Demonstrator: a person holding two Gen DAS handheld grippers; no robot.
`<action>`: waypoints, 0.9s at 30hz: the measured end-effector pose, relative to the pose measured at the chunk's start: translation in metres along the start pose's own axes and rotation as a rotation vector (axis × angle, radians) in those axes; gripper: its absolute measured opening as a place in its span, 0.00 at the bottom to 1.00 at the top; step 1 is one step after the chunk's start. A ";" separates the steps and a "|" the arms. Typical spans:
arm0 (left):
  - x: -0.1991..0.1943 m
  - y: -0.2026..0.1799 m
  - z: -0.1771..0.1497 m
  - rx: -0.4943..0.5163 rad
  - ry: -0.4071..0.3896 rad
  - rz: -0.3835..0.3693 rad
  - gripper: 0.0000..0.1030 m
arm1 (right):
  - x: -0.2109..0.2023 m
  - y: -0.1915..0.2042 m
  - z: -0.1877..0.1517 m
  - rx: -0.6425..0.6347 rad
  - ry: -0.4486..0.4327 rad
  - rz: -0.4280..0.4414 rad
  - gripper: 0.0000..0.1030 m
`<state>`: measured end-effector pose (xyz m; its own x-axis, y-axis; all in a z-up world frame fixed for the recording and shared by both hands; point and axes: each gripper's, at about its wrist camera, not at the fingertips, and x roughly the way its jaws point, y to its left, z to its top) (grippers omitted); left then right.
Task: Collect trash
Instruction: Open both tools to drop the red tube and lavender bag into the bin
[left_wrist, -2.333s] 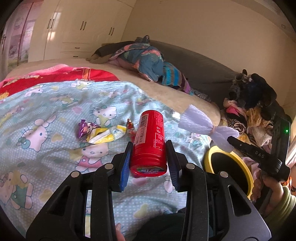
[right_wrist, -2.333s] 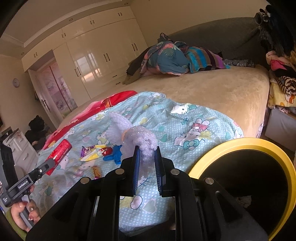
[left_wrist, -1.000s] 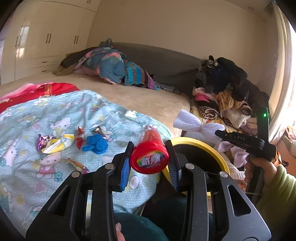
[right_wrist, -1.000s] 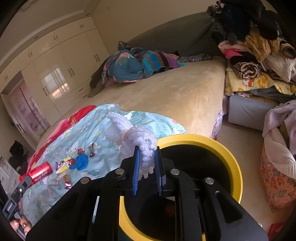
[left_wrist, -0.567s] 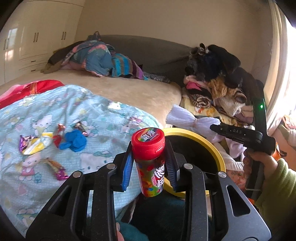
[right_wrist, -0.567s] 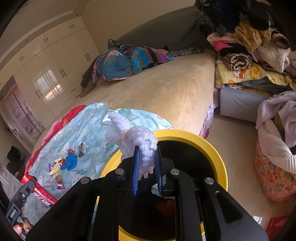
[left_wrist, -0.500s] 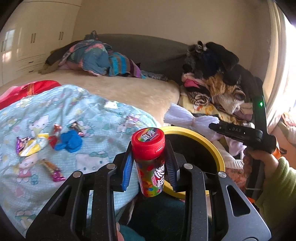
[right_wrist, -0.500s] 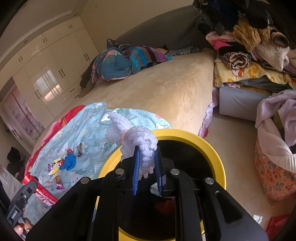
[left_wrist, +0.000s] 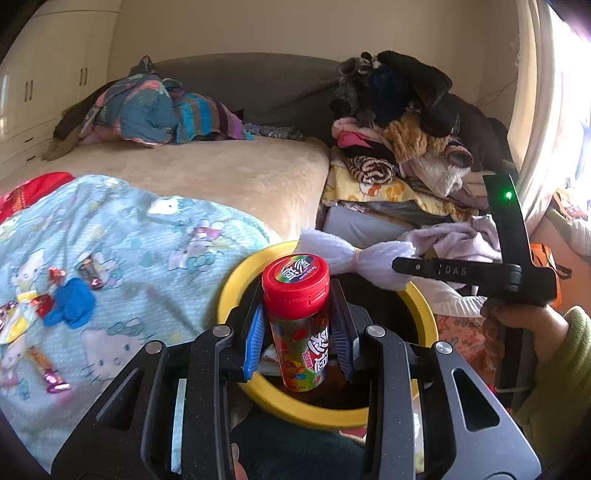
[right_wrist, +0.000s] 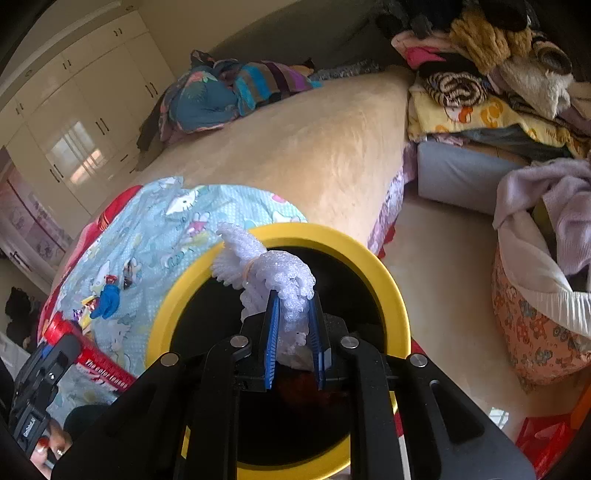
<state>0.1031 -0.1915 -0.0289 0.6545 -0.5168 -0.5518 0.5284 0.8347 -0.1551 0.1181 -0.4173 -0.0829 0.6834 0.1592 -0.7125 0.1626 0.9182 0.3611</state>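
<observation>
Left gripper (left_wrist: 297, 338) is clamped on a red-capped candy tube with a colourful printed label (left_wrist: 299, 325), held upright directly over the yellow-rimmed round bin with a black inside (left_wrist: 424, 306). Right gripper (right_wrist: 294, 341) is nearly closed, pinching a white foam-net wrap tied with a rubber band (right_wrist: 273, 277) above the same bin's mouth. Left of the left gripper, loose candy wrappers (left_wrist: 48, 369) and a crumpled blue scrap (left_wrist: 72, 302) lie on the light blue cartoon-cat blanket (left_wrist: 155, 236).
</observation>
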 end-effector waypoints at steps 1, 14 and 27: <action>0.005 -0.002 0.002 0.001 0.005 -0.005 0.25 | 0.001 -0.002 -0.001 0.004 0.004 0.000 0.16; 0.017 0.015 0.006 -0.045 0.012 0.061 0.90 | -0.007 -0.007 0.004 0.056 -0.059 0.005 0.61; -0.047 0.050 0.006 -0.104 -0.089 0.180 0.90 | -0.035 0.075 0.010 -0.119 -0.162 0.129 0.77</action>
<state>0.1024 -0.1265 -0.0055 0.7806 -0.3685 -0.5048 0.3430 0.9278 -0.1469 0.1135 -0.3579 -0.0244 0.8000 0.2262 -0.5557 -0.0115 0.9318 0.3627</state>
